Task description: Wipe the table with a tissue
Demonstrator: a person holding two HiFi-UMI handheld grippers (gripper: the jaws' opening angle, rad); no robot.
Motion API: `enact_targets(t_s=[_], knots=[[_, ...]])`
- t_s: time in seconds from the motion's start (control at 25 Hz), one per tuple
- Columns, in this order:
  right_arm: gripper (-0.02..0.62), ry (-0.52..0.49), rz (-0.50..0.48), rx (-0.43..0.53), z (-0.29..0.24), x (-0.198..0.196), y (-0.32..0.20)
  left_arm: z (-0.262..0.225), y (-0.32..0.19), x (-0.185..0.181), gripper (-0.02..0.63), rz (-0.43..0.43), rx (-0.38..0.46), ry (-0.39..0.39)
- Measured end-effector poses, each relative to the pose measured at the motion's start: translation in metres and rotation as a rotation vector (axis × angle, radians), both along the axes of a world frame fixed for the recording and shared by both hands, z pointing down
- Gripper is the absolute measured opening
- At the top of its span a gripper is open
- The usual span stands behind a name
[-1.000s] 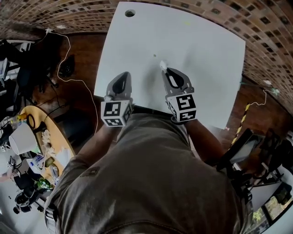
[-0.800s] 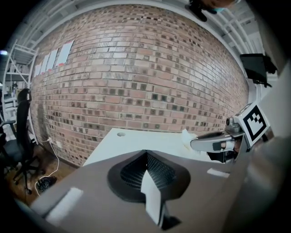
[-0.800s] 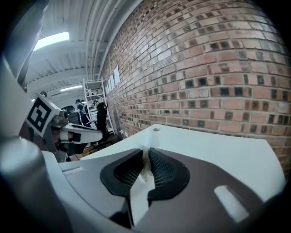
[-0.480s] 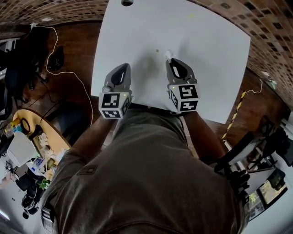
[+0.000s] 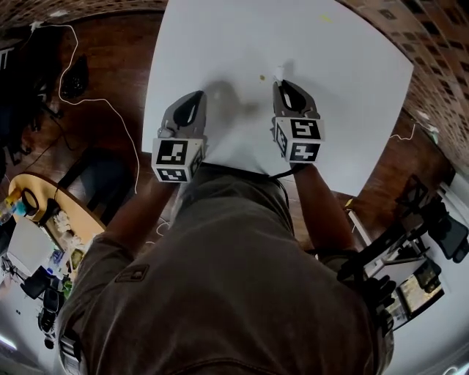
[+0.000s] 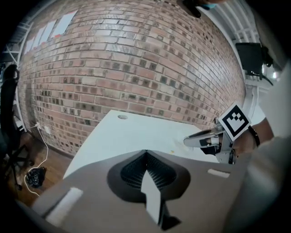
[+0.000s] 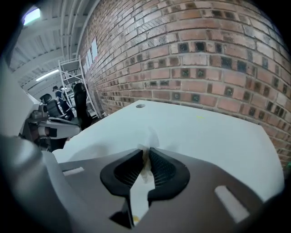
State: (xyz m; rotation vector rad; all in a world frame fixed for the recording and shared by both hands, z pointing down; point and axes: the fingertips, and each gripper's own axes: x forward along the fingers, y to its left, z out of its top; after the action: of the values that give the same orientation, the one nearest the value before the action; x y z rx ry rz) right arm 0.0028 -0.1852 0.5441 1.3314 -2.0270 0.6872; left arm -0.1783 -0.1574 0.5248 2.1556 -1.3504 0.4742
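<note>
The white table [image 5: 344, 80] fills the top of the head view. My right gripper [image 5: 281, 83] is shut on a small white tissue [image 5: 278, 72], which pokes out past its tips onto the tabletop. In the right gripper view the tissue [image 7: 148, 136] sits crumpled between the closed jaws of the right gripper [image 7: 146, 152]. A small dark speck [image 5: 262, 77] lies just left of the tissue. My left gripper [image 5: 196, 95] hovers over the table's left part, shut with nothing in it; the left gripper view shows its jaws [image 6: 145, 152] closed together.
A cable hole [image 6: 122, 117] sits near the table's far left corner, and a yellow mark [image 5: 325, 17] lies at the far side. A brick wall [image 6: 136, 68] stands behind the table. A white cable [image 5: 110, 102] trails on the wooden floor at left, by a cluttered round table [image 5: 44, 220].
My right gripper has pushed the tissue away from me, from nearer than the dark speck to level with it. The left gripper has moved forward alongside, still shut.
</note>
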Motion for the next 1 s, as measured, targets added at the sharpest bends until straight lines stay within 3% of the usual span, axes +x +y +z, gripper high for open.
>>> enact_targets(t_s=[0.28, 1.0], knots=[[0.06, 0.046, 0.016, -0.096, 0.028, 0.001, -0.001, 0.011, -0.013, -0.009, 0.002, -0.002, -0.018, 0.014], [0.06, 0.075, -0.078, -0.155, 0.032, -0.038, 0.002, 0.01, -0.028, -0.032, 0.002, -0.039, -0.013, 0.038]])
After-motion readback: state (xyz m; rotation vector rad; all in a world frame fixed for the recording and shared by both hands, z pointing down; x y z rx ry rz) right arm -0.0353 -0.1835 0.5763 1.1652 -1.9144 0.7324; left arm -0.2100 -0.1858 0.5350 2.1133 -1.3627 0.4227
